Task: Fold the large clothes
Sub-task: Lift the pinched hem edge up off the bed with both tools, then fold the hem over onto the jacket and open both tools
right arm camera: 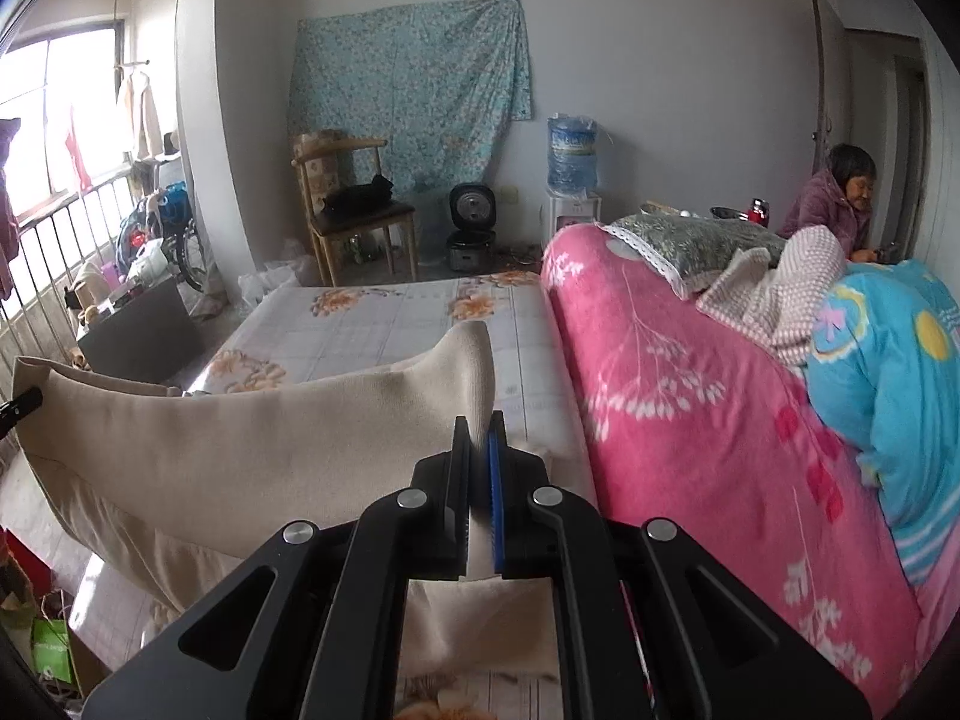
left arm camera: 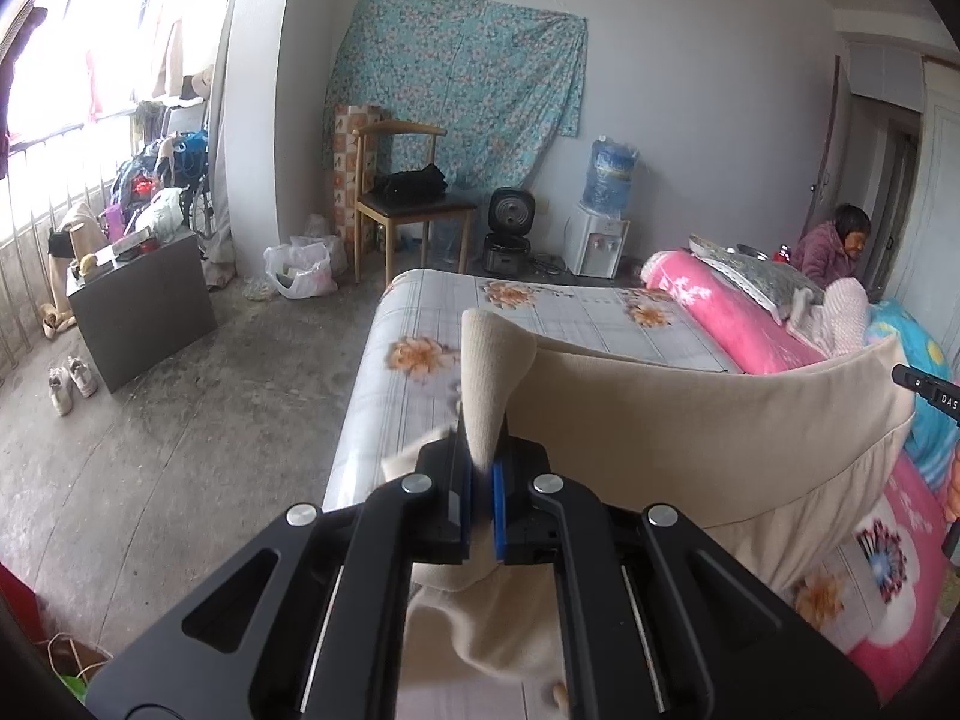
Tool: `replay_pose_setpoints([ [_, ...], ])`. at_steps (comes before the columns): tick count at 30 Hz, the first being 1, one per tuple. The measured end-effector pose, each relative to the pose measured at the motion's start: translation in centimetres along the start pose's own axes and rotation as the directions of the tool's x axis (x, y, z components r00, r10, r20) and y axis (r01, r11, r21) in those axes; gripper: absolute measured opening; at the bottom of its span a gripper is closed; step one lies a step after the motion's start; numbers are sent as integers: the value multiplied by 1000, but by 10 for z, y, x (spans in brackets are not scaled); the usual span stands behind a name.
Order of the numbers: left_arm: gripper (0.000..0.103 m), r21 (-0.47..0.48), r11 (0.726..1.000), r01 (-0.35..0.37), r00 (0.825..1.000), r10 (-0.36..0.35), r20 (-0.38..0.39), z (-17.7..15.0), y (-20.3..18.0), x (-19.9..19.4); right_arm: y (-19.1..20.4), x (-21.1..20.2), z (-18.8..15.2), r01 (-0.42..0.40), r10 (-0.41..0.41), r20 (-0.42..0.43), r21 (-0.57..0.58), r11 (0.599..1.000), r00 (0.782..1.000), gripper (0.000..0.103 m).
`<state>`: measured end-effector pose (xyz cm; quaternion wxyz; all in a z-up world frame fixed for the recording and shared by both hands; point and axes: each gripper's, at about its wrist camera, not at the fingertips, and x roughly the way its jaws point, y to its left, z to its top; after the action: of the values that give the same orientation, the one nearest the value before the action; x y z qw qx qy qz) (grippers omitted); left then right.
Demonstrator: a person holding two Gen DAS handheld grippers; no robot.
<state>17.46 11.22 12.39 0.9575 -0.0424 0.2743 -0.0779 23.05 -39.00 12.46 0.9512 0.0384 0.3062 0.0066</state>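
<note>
You are facing a bedroom with pale grey walls (left arm camera: 690,90) and a bare concrete floor (left arm camera: 198,432). A bed (left arm camera: 570,318) covered by a white sheet printed with orange flowers fills the middle of both views. Along its far side lies a rolled pink quilt (right arm camera: 690,372), with a blue quilt (right arm camera: 888,372) beside it and a grey patterned pillow (right arm camera: 702,246) on top. A teal floral cloth (left arm camera: 462,78) hangs on the back wall. Below it stand a wooden chair (left arm camera: 408,204) with a black bag on its seat, a black rice cooker (left arm camera: 507,234) on the floor, and a white water dispenser (left arm camera: 600,240) carrying a blue bottle. A person in a purple jacket (right arm camera: 834,204) sits beyond the bed by the doorway.

The beige garment (left arm camera: 690,438) you are folding hangs lifted above the sheet, stretched in a sagging band between your two grippers, its lower part draping toward the bed.

Your left gripper (left arm camera: 483,480) is clamped on one end of the garment; a tuft of beige fabric stands up between its blue pads. Your right gripper (right arm camera: 480,468) is likewise clamped on the other end, with fabric rising out between its fingers. Each gripper's tip shows at the edge of the other's view.
</note>
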Motion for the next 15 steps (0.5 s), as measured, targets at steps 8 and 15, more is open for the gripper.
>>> replay_pose_setpoints([
  [8,19,-93,994,-60,939,25,-343,-11,37,161,-9,165,-16,54,-48,-302,12,998,952,10],
  [15,34,-227,967,113,959,-167,-230,-2,59,139,12,156,-14,-110,106,-265,-1,994,958,18],
])
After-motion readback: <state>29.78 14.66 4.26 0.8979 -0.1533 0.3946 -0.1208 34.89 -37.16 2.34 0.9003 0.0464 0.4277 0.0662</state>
